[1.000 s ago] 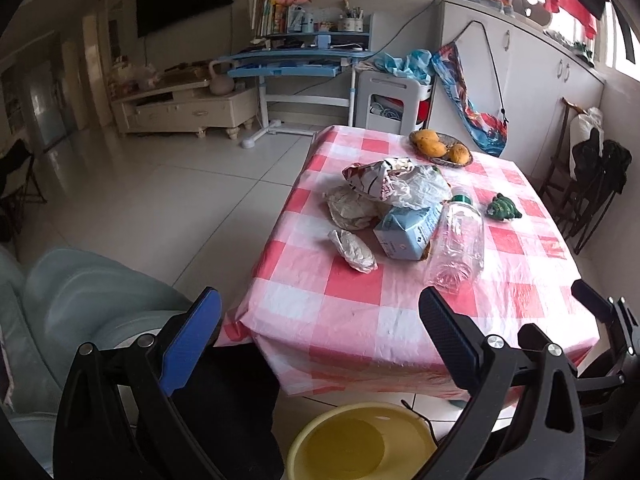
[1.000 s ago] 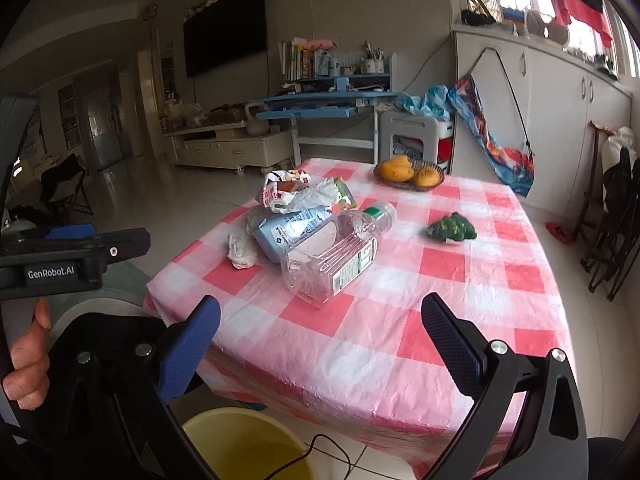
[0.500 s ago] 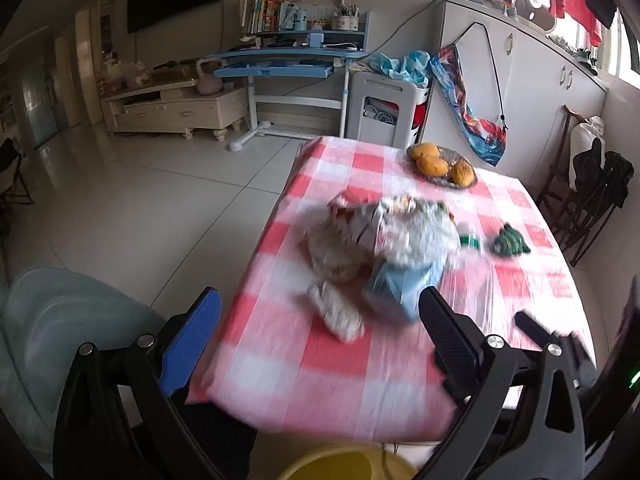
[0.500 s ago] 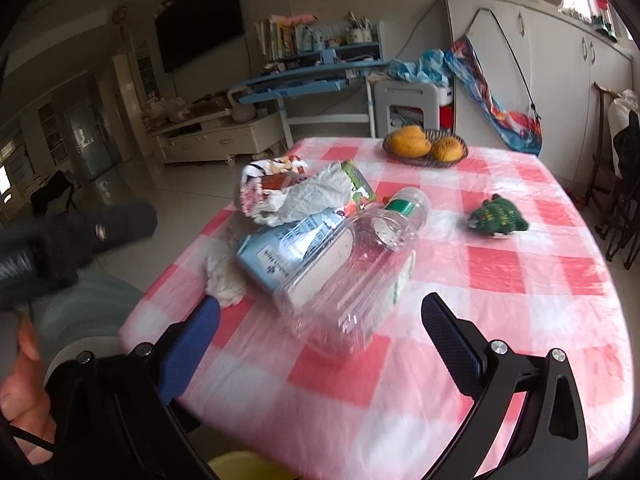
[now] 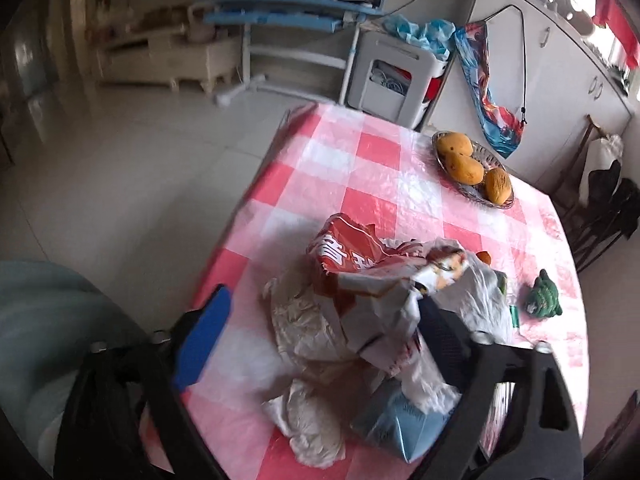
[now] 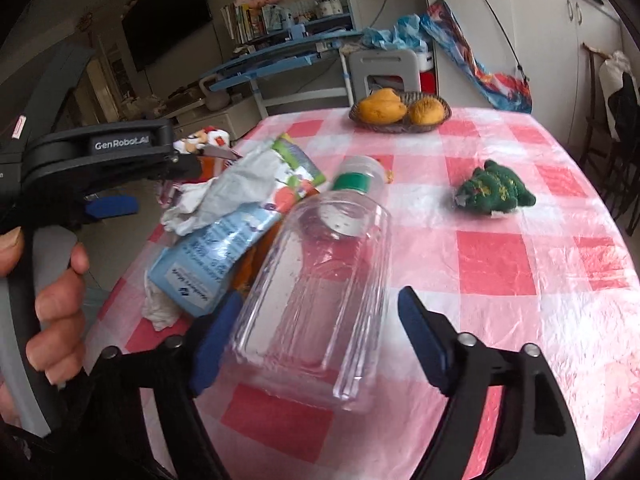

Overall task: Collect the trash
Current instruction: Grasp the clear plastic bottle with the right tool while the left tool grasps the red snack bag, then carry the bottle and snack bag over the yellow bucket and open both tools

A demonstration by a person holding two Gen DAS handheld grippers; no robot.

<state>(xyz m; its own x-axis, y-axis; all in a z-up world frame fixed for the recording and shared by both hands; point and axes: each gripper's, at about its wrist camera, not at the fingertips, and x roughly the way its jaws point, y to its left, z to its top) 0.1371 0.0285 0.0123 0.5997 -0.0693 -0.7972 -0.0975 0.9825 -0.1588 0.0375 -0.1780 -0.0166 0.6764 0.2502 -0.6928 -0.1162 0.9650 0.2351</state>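
Note:
A heap of trash lies on the pink checked table (image 5: pixel 360 160). In it are a red-and-white snack bag (image 5: pixel 360 264), crumpled white paper (image 5: pixel 304 320) and a light blue packet (image 5: pixel 400 424). My left gripper (image 5: pixel 324 340) hangs over this heap with its jaws closing. The paper and bag lie between them, and the blue left pad stands clear of the paper. A clear plastic bottle (image 6: pixel 320 280) with a green neck band lies on its side. My right gripper (image 6: pixel 320 340) straddles its base, jaws closing, with a gap still showing at the right pad.
A green plush toy (image 6: pixel 494 190) sits right of the bottle. A wicker basket (image 6: pixel 400 126) of orange fruit stands at the table's far edge. A person's hand (image 6: pixel 52 300) holds the left tool's handle. Beyond the table are a tiled floor, a blue desk, cabinets and chairs.
Both grippers moved forward and down over the table, the left onto the wrapper heap, the right onto the bottle. Both sets of jaws narrowed. The yellow bucket below dropped out of view.

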